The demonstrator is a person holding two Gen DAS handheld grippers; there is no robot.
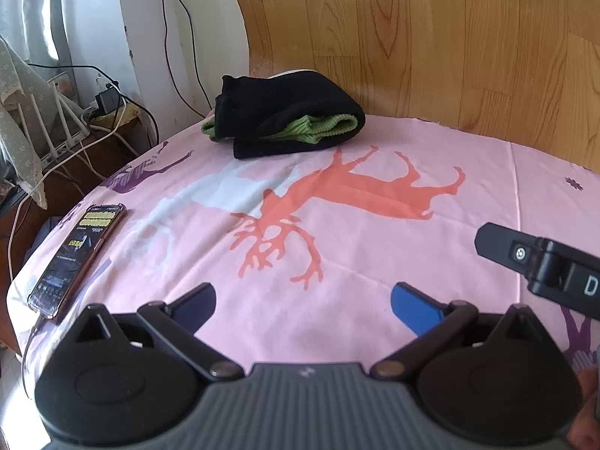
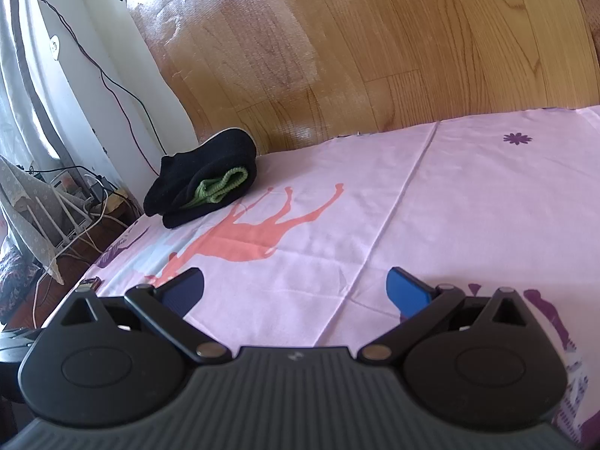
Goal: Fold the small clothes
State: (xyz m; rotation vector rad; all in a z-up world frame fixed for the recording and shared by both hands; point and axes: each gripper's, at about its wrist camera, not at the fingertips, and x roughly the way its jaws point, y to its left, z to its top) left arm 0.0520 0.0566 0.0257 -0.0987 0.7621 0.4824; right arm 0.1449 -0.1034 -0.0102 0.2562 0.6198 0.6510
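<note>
A folded pile of a black garment (image 1: 288, 112) with a green knitted piece (image 1: 318, 127) tucked inside lies at the far edge of the pink bed sheet (image 1: 375, 243). It also shows in the right wrist view (image 2: 202, 176), far left. My left gripper (image 1: 303, 303) is open and empty, low over the sheet, well short of the pile. My right gripper (image 2: 296, 292) is open and empty over bare sheet (image 2: 450, 206). One finger of the right gripper (image 1: 525, 258) shows at the right edge of the left wrist view.
A phone (image 1: 75, 258) with a lit screen lies near the sheet's left edge. A wooden headboard (image 1: 431, 37) stands behind the bed. Left of the bed are cables, a power strip (image 1: 105, 105) and a white router with antennas (image 1: 52, 127).
</note>
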